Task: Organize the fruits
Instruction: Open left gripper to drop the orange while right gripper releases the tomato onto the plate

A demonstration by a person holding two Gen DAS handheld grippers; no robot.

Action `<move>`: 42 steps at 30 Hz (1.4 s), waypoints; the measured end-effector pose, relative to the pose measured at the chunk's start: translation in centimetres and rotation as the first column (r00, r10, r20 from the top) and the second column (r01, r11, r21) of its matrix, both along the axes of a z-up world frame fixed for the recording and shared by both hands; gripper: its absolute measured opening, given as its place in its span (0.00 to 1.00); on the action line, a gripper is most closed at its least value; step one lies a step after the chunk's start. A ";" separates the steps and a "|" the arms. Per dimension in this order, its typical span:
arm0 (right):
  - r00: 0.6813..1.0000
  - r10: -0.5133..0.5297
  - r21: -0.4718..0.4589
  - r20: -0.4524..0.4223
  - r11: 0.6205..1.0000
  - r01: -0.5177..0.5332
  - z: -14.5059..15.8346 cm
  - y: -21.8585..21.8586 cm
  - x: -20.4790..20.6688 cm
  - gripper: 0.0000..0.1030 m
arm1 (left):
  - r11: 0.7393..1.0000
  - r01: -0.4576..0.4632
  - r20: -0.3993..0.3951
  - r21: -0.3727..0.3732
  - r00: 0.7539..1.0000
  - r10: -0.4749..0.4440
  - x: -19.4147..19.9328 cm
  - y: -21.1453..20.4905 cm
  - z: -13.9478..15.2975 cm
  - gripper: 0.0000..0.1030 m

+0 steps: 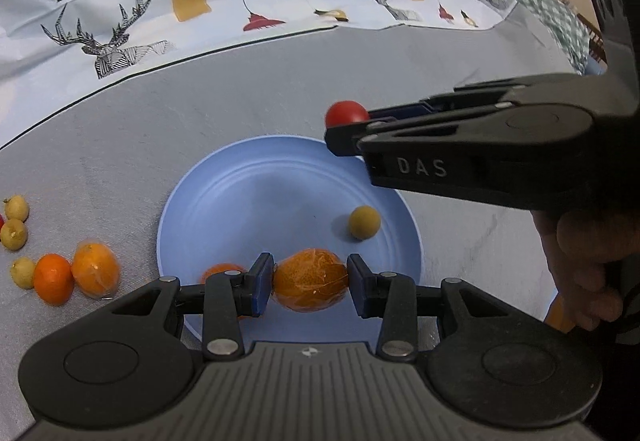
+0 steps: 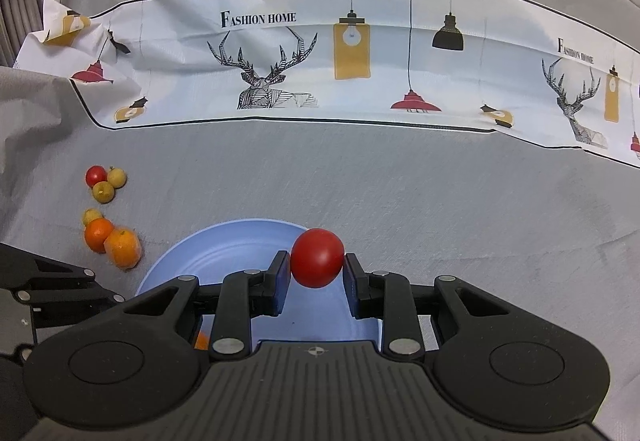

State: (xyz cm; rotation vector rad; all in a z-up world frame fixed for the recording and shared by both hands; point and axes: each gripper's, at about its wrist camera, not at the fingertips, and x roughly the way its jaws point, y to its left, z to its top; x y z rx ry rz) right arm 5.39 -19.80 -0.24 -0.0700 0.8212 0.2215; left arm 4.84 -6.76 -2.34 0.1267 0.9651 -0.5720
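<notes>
A blue plate (image 1: 248, 193) lies on the grey cloth; it also shows in the right wrist view (image 2: 224, 253). My left gripper (image 1: 311, 285) is shut on a plastic-wrapped orange (image 1: 310, 285) just above the plate's near part. A small yellow-green fruit (image 1: 364, 222) and another orange (image 1: 222, 271) lie on the plate. My right gripper (image 2: 316, 271) is shut on a red tomato (image 2: 317, 257) over the plate's far right rim; the tomato shows in the left wrist view (image 1: 346, 113) too.
Loose fruit lies left of the plate: a wrapped orange (image 1: 96, 271), a bare orange (image 1: 53, 279), several small yellow fruits (image 1: 16, 209) and a red tomato (image 2: 96, 175). A printed cloth (image 2: 360, 61) runs along the back. The left gripper's body (image 2: 48, 281) shows at the left.
</notes>
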 end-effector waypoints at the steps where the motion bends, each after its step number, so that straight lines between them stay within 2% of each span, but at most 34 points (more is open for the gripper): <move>1: 1.000 0.002 0.000 -0.001 1.000 -0.002 0.0 0.0 0.0 0.29 | 1.000 0.003 -0.001 0.003 1.000 -0.003 0.0 0.0 -0.1 0.43; 16: 0.999 0.028 -0.003 -0.024 1.000 -0.028 -0.2 0.1 0.2 0.29 | 1.000 0.011 -0.013 0.007 1.000 -0.010 0.2 -0.2 -0.4 0.43; 18: 0.999 0.031 0.000 -0.028 1.000 -0.031 -0.3 0.2 0.2 0.30 | 1.000 0.008 -0.015 0.002 1.000 -0.008 0.3 -0.2 -0.3 0.46; 20: 0.999 0.032 0.000 -0.028 0.999 -0.032 -0.3 0.2 0.2 0.31 | 1.000 0.004 -0.014 -0.005 1.000 -0.004 0.3 -0.1 -0.3 0.46; 22: 0.999 0.032 0.000 -0.024 0.999 -0.032 -0.2 0.1 0.3 0.37 | 1.000 0.000 -0.013 -0.010 1.000 0.000 0.4 -0.1 -0.2 0.46; 42: 1.000 0.021 -0.005 -0.002 1.000 -0.021 0.3 0.7 0.0 0.38 | 0.999 -0.022 0.007 -0.024 1.000 0.022 0.0 1.0 0.7 0.46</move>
